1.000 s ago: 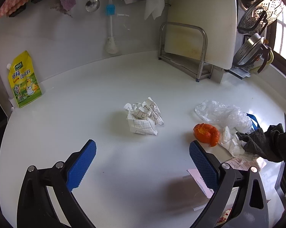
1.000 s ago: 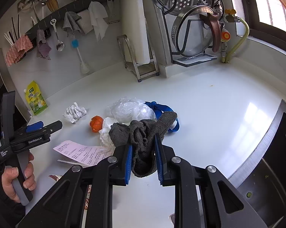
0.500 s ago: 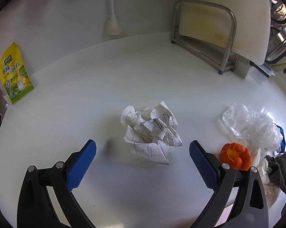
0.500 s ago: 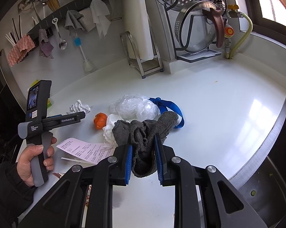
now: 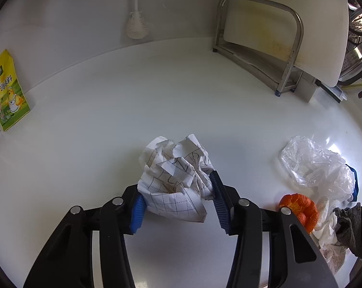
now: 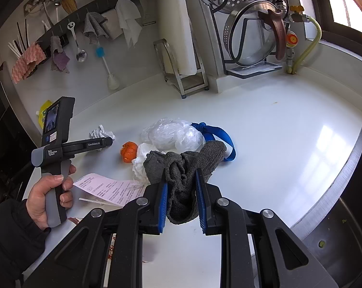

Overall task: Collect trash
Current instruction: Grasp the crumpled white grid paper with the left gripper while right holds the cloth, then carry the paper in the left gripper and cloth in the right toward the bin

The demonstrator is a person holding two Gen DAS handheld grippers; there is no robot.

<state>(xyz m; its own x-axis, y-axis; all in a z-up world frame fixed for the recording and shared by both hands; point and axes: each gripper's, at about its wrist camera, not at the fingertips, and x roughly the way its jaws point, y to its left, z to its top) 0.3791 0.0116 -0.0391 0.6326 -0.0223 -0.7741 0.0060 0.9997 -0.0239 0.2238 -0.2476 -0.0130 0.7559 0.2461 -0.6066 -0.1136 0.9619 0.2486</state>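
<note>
The white worktop (image 6: 289, 124) held a heap near its middle: a clear plastic bag (image 6: 173, 134), a pink printed slip (image 6: 108, 189) toward the front edge, a white tissue (image 6: 140, 160) and an orange peel (image 6: 129, 152). The right gripper (image 6: 182, 206) was clenched on a grey cloth (image 6: 185, 168) over that heap. Nearer the back wall, the left gripper (image 5: 178, 206) had just been closing, and its blue pads (image 5: 138, 212) pressed both sides of the crumpled squared paper (image 5: 176, 175) sitting on the worktop.
</note>
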